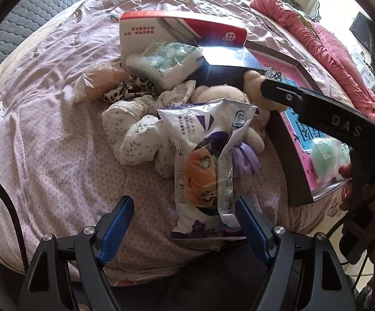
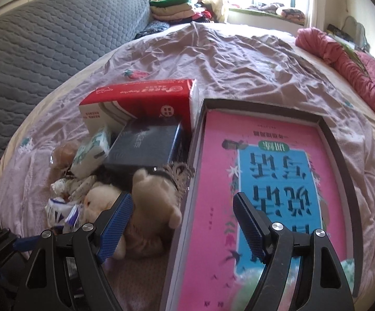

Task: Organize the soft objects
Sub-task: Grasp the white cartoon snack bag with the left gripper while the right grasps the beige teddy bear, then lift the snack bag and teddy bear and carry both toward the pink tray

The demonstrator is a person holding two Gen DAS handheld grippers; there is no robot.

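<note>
Left wrist view: the left gripper (image 1: 184, 223) tilts steeply down over the bedsheet (image 1: 57, 155), jaws spread wide, the near end of a wipes packet (image 1: 205, 165) between them, contact unclear; beyond lie a white patterned cloth (image 1: 133, 132) and a plush bear (image 1: 223, 96); the right gripper (image 2: 182, 212), also spread wide and holding nothing, straddles the dark rim of a pink-lined tray (image 2: 190, 181), bear beside its left finger.

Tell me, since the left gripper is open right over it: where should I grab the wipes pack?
Grip the wipes pack across its narrow width near the lower end, coming down from above. It lies flat and long toward the left gripper, with that end clear of the cloth bundle.
</note>
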